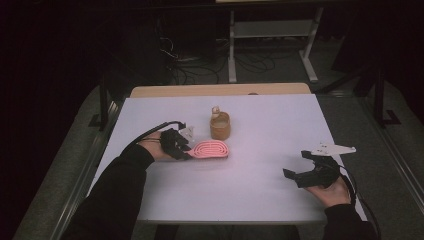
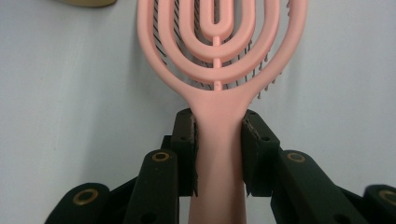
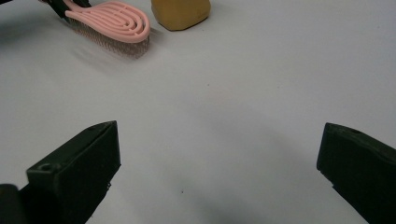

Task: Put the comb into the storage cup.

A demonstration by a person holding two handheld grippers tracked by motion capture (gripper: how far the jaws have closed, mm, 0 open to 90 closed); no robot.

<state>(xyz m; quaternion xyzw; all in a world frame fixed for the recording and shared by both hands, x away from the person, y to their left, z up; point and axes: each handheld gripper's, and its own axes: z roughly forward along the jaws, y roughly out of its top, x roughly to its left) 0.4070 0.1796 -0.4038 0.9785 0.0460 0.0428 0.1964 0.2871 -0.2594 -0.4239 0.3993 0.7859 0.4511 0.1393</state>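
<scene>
hairbrush (image 2: 219, 70) handle btwn L fingers (image 2: 187, 154), clamped | R fingers (image 3: 79, 172) wide, well apart

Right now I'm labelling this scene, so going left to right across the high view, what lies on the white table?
Left tool shut on the pink hairbrush's handle → pink hairbrush → brown jar just behind it → right tool, open.

Left fingers (image 2: 187, 154) clamped, right fingers (image 3: 79, 172) apart
</scene>
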